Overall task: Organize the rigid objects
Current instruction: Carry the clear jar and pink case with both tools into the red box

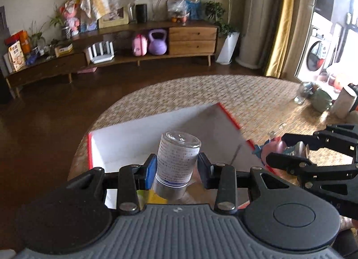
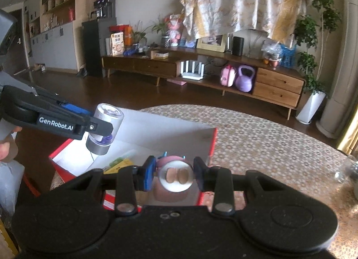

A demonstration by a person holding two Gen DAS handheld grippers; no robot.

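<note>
Behind everything runs a long wooden sideboard [image 2: 201,66] against the far wall, and nearer lies a round table under a woven, honeycomb-patterned cloth [image 1: 223,93]. On that cloth sits the biggest thing of the task, a red-edged box [image 2: 213,140] with a white inside, open toward both cameras; some yellow and green packets [image 2: 119,162] already lie at its bottom. Over the box's left part the left gripper [image 1: 176,167] has its pads clamped on a clear cylindrical bottle [image 1: 177,158], holding it by the middle with its long axis tilted, grey cap end down toward the box and clear flat end up and away. In the right wrist view the same bottle hangs above the white floor of the box, not touching it. The right gripper [image 2: 175,173] is closed on a small pink figurine [image 2: 174,178], its round pale base with two brown feet facing the camera; it hovers at the box's near right corner, just beside the red rim. Both things thus lie straight ahead of their grippers, with the box below and slightly beyond. I judge the bottle nearer to a clean drop, since it is already well inside the walls, while the figurine needs a short carry inward past the rim.
</note>
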